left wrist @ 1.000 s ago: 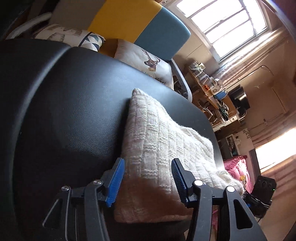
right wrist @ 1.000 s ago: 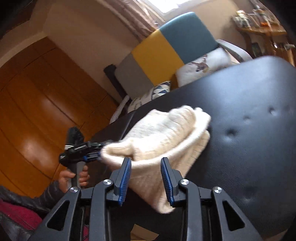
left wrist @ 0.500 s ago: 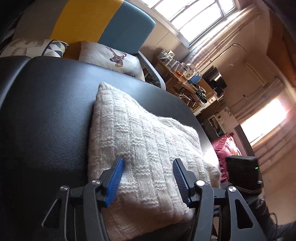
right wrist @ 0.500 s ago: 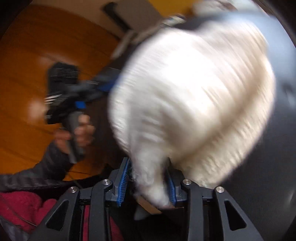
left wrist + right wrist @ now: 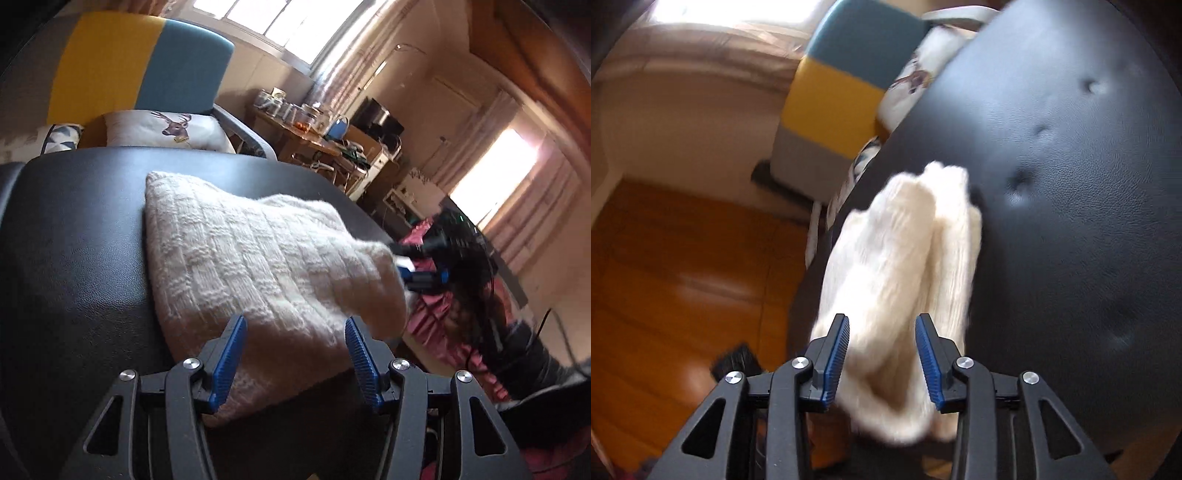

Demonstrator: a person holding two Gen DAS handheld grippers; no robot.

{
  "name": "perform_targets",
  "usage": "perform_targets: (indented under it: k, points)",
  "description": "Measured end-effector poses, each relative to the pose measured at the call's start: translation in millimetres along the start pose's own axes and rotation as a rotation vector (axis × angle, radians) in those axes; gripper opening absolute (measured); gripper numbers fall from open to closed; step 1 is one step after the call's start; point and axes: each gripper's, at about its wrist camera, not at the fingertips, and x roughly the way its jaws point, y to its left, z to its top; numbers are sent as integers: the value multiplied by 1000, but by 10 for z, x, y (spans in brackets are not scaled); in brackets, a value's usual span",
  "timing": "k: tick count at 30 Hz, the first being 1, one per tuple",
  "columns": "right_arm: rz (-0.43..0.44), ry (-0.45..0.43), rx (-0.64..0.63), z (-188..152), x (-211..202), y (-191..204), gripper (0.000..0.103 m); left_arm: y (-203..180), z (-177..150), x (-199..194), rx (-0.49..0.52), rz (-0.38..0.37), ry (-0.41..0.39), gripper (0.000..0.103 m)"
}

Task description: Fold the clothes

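A cream knitted sweater [image 5: 258, 258] lies folded on a black padded leather surface [image 5: 74, 240]. My left gripper [image 5: 295, 354] is open, its blue pads on either side of the sweater's near edge without pressing it. At the sweater's right corner the right gripper [image 5: 421, 275] shows as a blur. In the right wrist view the sweater [image 5: 905, 258] bunches into thick folds that run between the pads of my right gripper [image 5: 882, 354], which is shut on it. The fabric there is motion-blurred and hangs over the surface's edge [image 5: 1071, 184].
Behind the surface stands an armchair [image 5: 147, 66] with a grey, yellow and blue back and a deer cushion [image 5: 173, 127]. A cluttered desk [image 5: 314, 125] is at the far right, red cloth [image 5: 436, 314] lies below it, and orange wood panelling [image 5: 683, 277] is on the left.
The right gripper has swung round with its bunch of sweater, which now hangs in narrower folds. The left gripper stayed open at the near edge while its view turned right.
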Motion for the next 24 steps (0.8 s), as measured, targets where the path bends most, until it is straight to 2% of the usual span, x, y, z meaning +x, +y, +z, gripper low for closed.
perform_targets:
  k: [4, 6, 8, 9, 11, 12, 14, 16, 23, 24]
  points:
    - [20, -15, 93, 172, 317, -66, 39, -4, -123, 170, 31, 7, 58, 57]
    - [-8, -17, 106, 266, 418, -62, 39, 32, -149, 227, 29, 10, 73, 57]
    - [-112, 24, 72, 313, 509, -53, 39, 76, -171, 280, 20, 9, 88, 58]
    - [-166, 45, 54, 336, 555, -48, 34, 105, -186, 310, 13, 6, 96, 58]
    - [-302, 45, -165, 281, 573, 246, 25, 119, -199, 329, 15, -1, 113, 58]
    - [-345, 51, -223, 270, 584, 379, 12, 118, -200, 328, 20, -6, 123, 58]
    - [-420, 10, -366, 276, 517, 738, 11, 117, -203, 325, 30, -18, 143, 58]
    - [-396, -78, -493, 297, 325, 1153, 11, 115, -206, 323, 39, -29, 163, 58]
    - [-611, 67, -450, 418, 854, 435, 11, 109, -215, 314, 73, -68, 235, 58]
    - [-566, 44, -408, 402, 803, 314, 11, 108, -216, 312, 78, -73, 245, 58]
